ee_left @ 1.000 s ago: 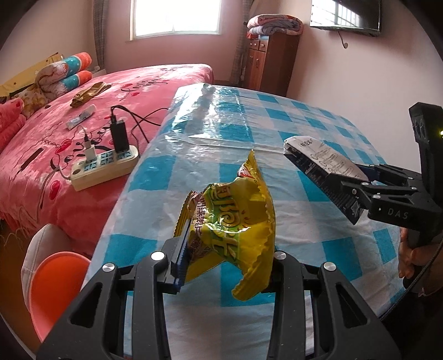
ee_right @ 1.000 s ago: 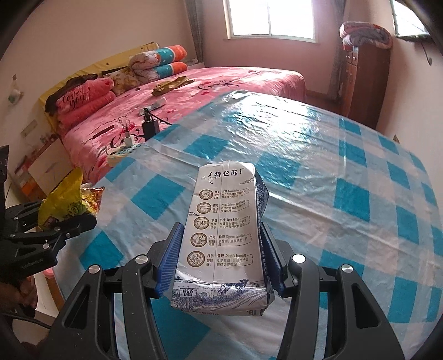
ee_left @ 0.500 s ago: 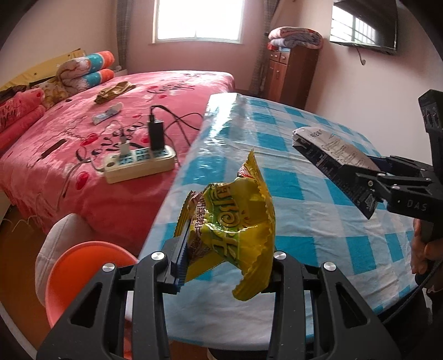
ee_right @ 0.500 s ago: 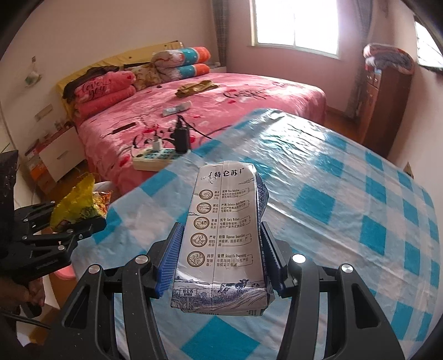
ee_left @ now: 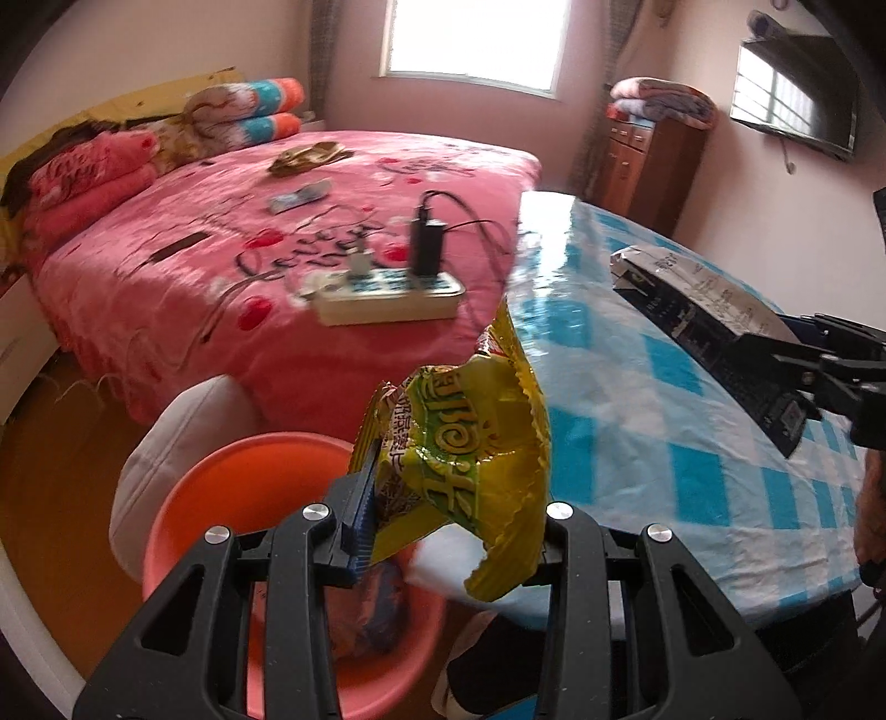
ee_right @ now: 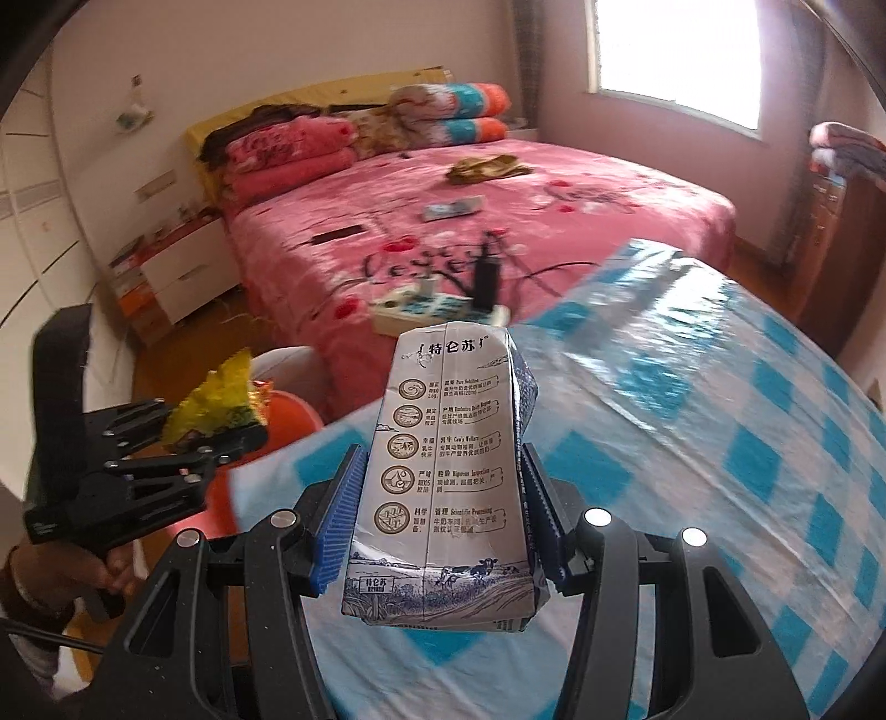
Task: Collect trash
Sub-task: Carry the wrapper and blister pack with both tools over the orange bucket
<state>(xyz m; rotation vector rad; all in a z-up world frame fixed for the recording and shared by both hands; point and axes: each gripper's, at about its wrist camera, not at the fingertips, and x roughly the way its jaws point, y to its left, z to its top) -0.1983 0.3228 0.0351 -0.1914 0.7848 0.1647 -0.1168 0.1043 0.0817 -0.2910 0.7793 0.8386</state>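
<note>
Left gripper [ee_left: 448, 531] clamped on yellow wrapper [ee_left: 470, 443] above orange basin [ee_left: 221, 498] just off the table [ee_left: 692, 443] edge; right gripper [ee_right: 437, 531] clamped on milk carton [ee_right: 448, 471] over the table's near edge.

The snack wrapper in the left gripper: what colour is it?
Yellow with green, clearest in the left wrist view: snack wrapper.

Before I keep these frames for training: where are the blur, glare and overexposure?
Left wrist view: the window is blown out, glare streaks the table, the power strip is smeared, yet the snack wrapper in the left tongs stays sharp. Right wrist view: white window, blurred tablecloth, crisp milk carton in the right tongs.
</note>
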